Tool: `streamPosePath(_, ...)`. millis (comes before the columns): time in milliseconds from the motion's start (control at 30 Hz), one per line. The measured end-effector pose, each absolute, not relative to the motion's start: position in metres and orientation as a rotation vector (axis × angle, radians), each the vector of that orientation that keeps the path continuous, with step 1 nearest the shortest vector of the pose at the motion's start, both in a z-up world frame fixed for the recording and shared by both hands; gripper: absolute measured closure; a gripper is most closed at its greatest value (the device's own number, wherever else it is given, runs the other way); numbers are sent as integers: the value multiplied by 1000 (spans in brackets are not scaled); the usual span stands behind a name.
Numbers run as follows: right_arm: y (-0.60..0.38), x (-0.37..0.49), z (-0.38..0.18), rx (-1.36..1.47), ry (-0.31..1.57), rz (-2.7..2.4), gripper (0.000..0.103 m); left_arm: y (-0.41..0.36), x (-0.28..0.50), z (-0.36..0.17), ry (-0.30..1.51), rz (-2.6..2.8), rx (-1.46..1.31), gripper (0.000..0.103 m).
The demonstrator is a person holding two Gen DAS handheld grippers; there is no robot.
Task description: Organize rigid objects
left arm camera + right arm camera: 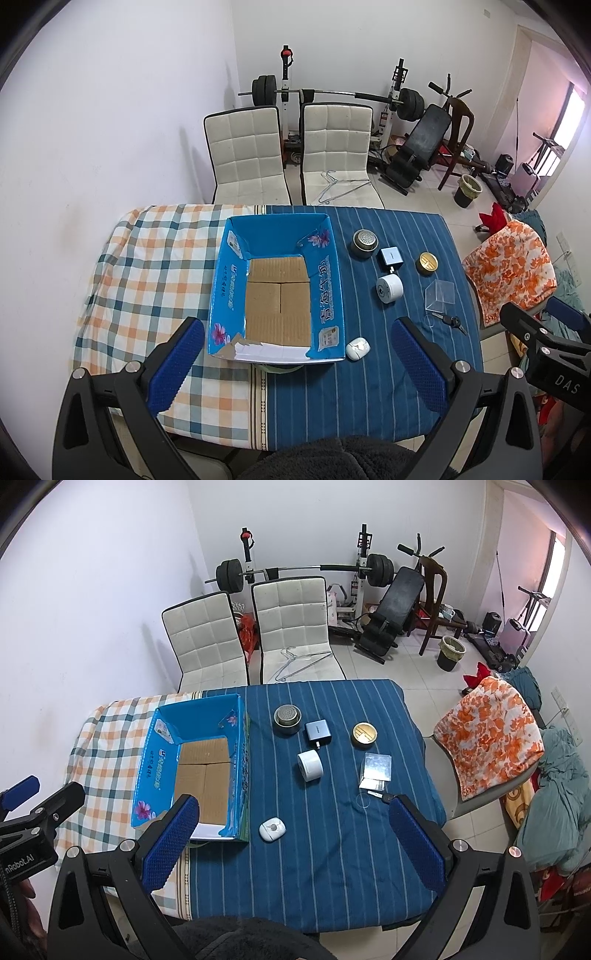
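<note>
Overhead, both grippers held above the near edge of the table [314,886], each spread wide and gripping nothing: left gripper [297,363] over the near end of the blue cardboard box [332,295], right gripper [291,843] over bare striped cloth. Box open and empty, brown floor showing, set where the plaid cloth [147,266] meets the blue striped one. Right of the box, toward the far edge: round metal tin [286,719], grey charger [317,731], gold-lidded tin [364,734]. Nearer the middle: white cylinder [310,765] on its side, clear plastic cube [375,771]. By the right edge, keys [448,322] on a ring. Just beside the box's near right corner, white earbud case [272,830]. Beyond the far edge, two white chairs [288,155].
</note>
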State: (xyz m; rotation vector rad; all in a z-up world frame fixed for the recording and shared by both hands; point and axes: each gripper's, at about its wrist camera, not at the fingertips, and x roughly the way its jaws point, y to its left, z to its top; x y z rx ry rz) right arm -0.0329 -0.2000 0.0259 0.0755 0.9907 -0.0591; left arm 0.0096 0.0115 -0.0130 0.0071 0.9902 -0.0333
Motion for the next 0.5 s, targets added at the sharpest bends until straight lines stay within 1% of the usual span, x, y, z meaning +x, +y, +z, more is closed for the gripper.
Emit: streamPosePath(500, -199, -30, 25, 77, 993, -53, 0, 12, 8, -12, 991, -34, 10, 0)
